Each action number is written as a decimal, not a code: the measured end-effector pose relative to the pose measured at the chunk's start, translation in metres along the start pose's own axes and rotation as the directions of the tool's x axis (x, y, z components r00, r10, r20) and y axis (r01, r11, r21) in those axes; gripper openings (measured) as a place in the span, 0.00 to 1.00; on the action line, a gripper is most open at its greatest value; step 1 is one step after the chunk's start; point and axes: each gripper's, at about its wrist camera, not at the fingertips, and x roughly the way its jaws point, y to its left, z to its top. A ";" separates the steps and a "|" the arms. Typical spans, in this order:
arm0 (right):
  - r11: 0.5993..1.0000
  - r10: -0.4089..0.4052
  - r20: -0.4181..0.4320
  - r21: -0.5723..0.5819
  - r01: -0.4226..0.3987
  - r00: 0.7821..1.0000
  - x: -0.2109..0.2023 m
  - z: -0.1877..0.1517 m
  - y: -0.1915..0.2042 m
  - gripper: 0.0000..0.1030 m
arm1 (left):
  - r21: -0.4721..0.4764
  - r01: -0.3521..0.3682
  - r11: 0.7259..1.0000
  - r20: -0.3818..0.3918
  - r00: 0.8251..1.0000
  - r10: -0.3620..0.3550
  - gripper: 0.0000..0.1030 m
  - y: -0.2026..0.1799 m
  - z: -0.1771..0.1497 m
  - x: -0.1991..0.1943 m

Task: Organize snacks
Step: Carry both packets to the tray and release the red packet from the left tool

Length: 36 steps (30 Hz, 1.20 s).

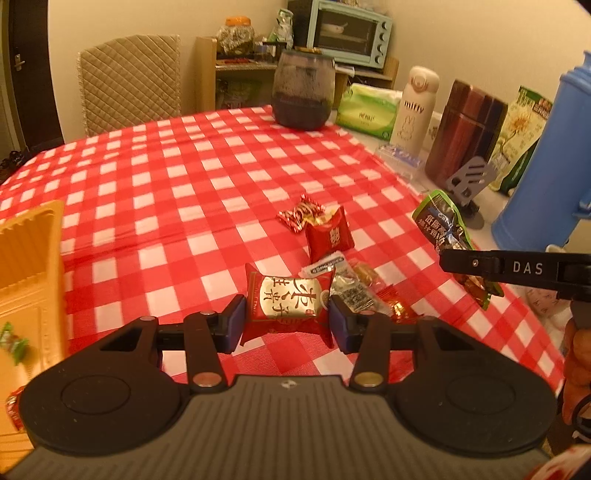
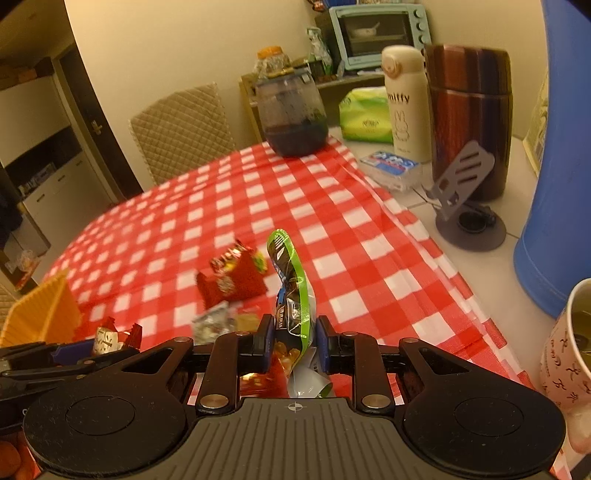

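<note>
Left wrist: glossy pillow-shaped red snack packet [image 1: 287, 309]

Home dining room: checkered tablecloth [image 1: 221, 166], toaster oven [image 1: 349, 35], quilted chair [image 1: 129, 81].

Warm dim light — fisheye-bent, blurred edges

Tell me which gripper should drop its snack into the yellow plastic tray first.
Left, probably. The left gripper, shut on the red and silver snack packet, has the yellow plastic tray right at its side. The right gripper, holding the green-edged dark pouch, sits farther away.
</note>
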 end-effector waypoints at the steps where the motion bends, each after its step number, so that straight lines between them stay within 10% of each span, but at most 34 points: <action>1: 1.000 0.005 0.005 0.001 -0.005 1.000 -0.005 0.001 0.003 0.23 | -0.004 -0.002 1.000 0.006 1.000 0.002 0.43 0.000 0.001 -0.006; 36: 0.951 0.261 -0.030 -0.166 -0.262 0.965 -0.091 -0.036 0.188 0.23 | -0.183 -0.227 0.956 0.086 0.965 0.246 0.43 0.103 -0.050 -0.202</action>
